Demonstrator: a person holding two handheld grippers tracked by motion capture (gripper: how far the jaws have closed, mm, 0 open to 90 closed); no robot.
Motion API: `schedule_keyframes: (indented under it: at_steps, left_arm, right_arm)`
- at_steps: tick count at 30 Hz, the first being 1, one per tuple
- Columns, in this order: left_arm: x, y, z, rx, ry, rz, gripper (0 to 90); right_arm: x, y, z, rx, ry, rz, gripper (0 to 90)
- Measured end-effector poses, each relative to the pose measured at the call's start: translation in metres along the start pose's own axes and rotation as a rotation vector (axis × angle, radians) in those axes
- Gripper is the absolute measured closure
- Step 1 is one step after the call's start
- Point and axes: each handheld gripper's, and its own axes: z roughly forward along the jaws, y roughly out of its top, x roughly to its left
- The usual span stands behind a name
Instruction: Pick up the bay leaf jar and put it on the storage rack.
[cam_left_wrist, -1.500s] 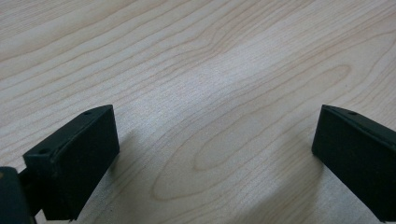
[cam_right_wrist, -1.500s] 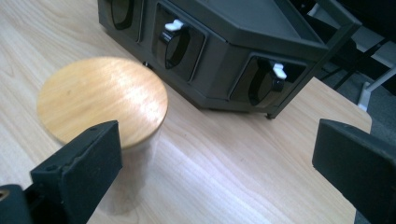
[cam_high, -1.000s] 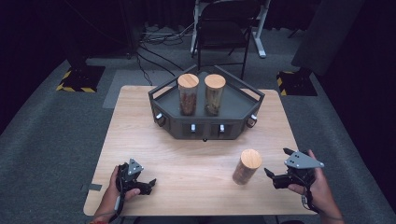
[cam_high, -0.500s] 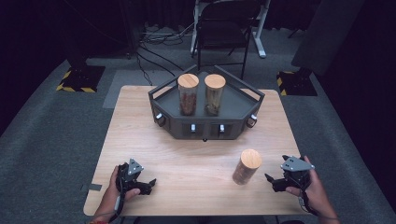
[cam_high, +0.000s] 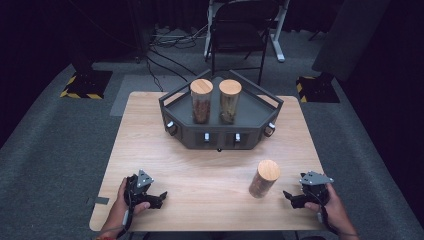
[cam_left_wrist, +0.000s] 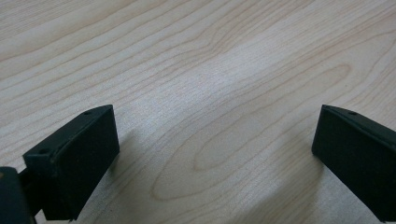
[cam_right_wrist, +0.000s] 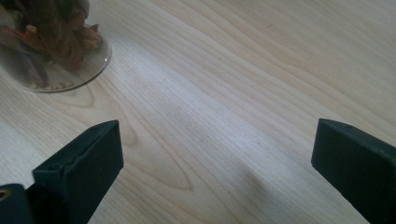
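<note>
A glass jar with a wooden lid (cam_high: 263, 178) stands on the wooden table (cam_high: 210, 170) at the front right; its glass base (cam_right_wrist: 51, 46) fills the top left corner of the right gripper view. My right gripper (cam_high: 291, 198) rests low on the table just right of that jar, jaws wide apart over bare wood (cam_right_wrist: 215, 154). At the front left my left gripper (cam_high: 160, 196) lies open on the table, nothing between its jaws (cam_left_wrist: 210, 154). Two more lidded jars (cam_high: 201, 100) (cam_high: 229, 100) stand side by side in a dark angular tray (cam_high: 217, 137) at the back centre.
The tray has small knobs along its front wall. Behind the table stand a folding chair (cam_high: 237, 35) and cables on grey carpet. Yellow-black striped blocks (cam_high: 82, 82) sit on the floor at both sides.
My right gripper has dropped down and slightly back toward the table's front edge. The left gripper and the jars have stayed put.
</note>
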Motion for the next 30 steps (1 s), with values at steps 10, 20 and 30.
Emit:
schedule_keyframes:
  at_steps: [10, 20, 30]
  left_arm:
    - [0.0, 0.0, 0.0, 0.0, 0.0, 0.0, 0.6]
    - [0.001, 0.0, 0.0, 0.002, -0.004, 0.002, 0.5]
    - [0.001, 0.0, 0.0, 0.003, -0.006, 0.006, 0.5]
  right_arm:
    - [-0.001, -0.016, 0.011, -0.006, 0.075, 0.097, 1.0]
    - [-0.005, -0.018, 0.012, -0.009, 0.098, 0.115, 0.3]
    - [-0.005, -0.018, 0.012, -0.009, 0.097, 0.116, 0.2]
